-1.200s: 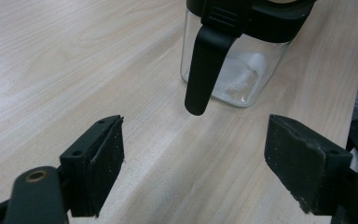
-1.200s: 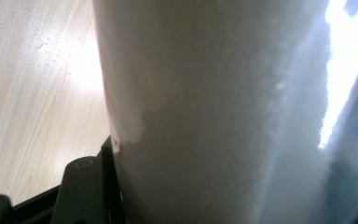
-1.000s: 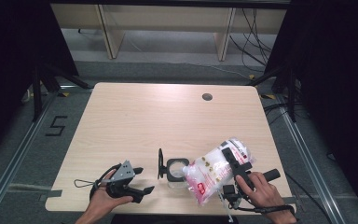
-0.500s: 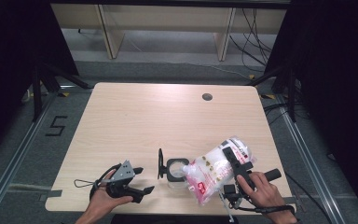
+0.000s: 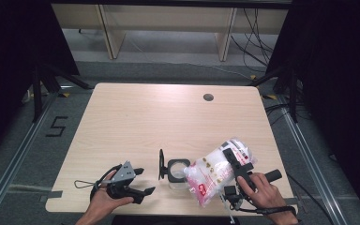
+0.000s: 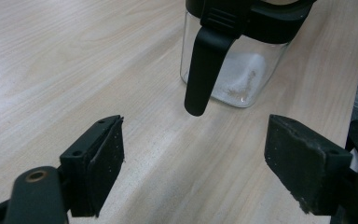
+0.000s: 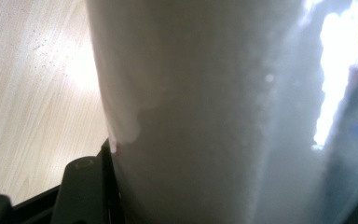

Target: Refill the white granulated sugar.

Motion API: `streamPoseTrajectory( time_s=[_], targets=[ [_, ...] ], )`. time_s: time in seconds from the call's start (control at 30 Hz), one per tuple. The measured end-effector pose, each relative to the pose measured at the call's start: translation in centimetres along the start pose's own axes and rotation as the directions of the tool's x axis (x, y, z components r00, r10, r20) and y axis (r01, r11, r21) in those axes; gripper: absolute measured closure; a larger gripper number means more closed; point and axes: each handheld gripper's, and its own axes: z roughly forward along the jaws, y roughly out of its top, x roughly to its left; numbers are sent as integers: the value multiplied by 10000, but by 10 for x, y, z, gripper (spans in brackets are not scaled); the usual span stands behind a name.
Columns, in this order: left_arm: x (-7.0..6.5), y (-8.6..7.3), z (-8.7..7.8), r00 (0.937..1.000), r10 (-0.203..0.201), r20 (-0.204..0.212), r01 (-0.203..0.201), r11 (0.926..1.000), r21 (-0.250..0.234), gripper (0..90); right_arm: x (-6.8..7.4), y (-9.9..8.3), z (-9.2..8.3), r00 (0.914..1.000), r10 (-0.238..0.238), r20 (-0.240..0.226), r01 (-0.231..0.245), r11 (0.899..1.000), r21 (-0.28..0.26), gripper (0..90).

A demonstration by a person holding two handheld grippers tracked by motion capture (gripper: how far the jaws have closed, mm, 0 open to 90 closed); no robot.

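A clear square jar [image 5: 177, 169] with a black rim stands near the table's front edge, its black lid [image 5: 161, 164] swung open to the left. A plastic bag of white powder [image 5: 218, 171] lies tilted with its lower end at the jar's mouth. My right gripper [image 5: 234, 159] is shut on the bag's upper part; the bag [image 7: 214, 112] is pressed against one black finger [image 7: 86, 186]. My left gripper [image 5: 144, 180] rests left of the jar, open and holding nothing. Its jaws [image 6: 196, 163] face the jar [image 6: 235, 70], which has a little white powder at the bottom.
The light wooden table [image 5: 145, 117] has a round cable hole [image 5: 208, 97] at the back right. Dark stands and cables line the floor on both sides, with wooden shelving legs behind.
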Motion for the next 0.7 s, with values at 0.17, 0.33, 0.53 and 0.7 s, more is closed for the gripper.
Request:
streamPoseTrajectory(
  time_s=[0.17, 0.33, 0.53, 0.7],
  targets=[
    [0, -1, 1, 10000, -36, 23, 36, 9999, -98, 194, -1, -1, 2, 9995, -64, 300, 75, 9994, -343, 390],
    [0, 0, 0, 10000, -52, -9, 52, 10000, 0, 194, 1, -1, 1, 9998, 31, 218, -27, 9998, -190, 390],
    [1, 0, 0, 10000, 51, -37, -51, 10000, -9, 193, 0, -1, 1, 9996, -122, 257, 129, 9996, -250, 390],
    [0, 0, 0, 10000, -39, -16, 39, 10000, -10, 193, 0, -1, 1, 9995, -200, 242, 206, 9995, -259, 390]
  ],
)
